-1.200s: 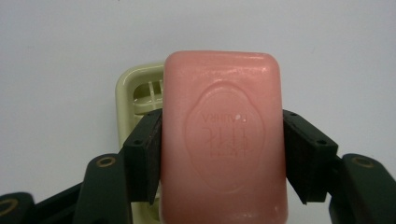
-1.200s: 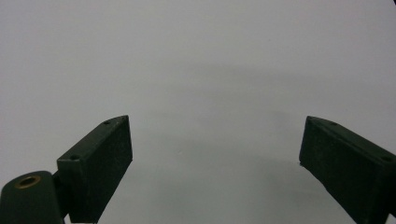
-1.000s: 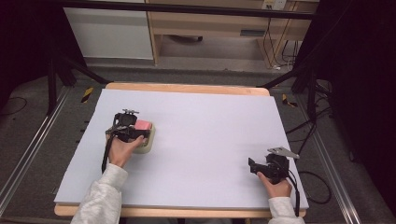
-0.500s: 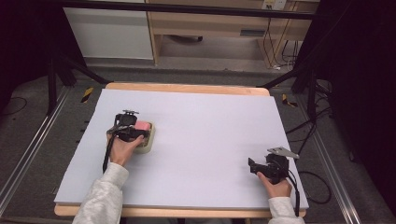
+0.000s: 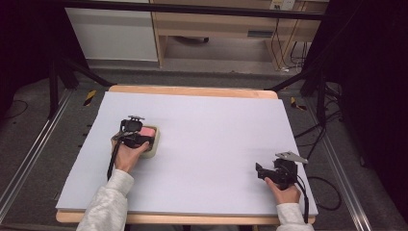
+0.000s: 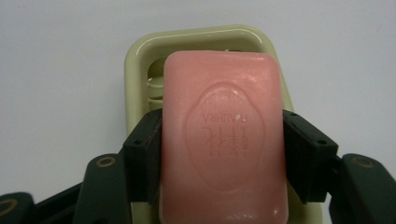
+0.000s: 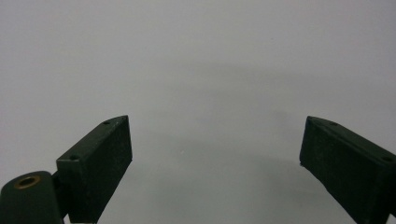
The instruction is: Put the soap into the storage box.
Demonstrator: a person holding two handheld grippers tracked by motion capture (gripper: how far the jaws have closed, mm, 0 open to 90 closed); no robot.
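Note:
A pink bar of soap (image 6: 224, 140) with an embossed oval stamp lies over a pale cream soap dish (image 6: 140, 56). My left gripper (image 6: 223, 140) is shut on the soap, one black jaw against each long side. From above, the left gripper (image 5: 139, 136) sits over the soap (image 5: 148, 131) and the dish (image 5: 153, 150) at the table's left. My right gripper (image 5: 260, 172) rests near the front right, pointing left. In its own view the right gripper (image 7: 215, 158) stands open, wide apart, with bare surface between the jaws.
The table (image 5: 216, 130) has a pale lavender-grey cover with a wooden edge (image 5: 192, 90) at the far side. Beyond it stand a wooden shelf unit (image 5: 226, 29) and cables (image 5: 288, 53). Metal floor rails (image 5: 29, 159) run along both sides.
My left gripper and the soap have dropped slightly toward the dish. The right gripper has not moved.

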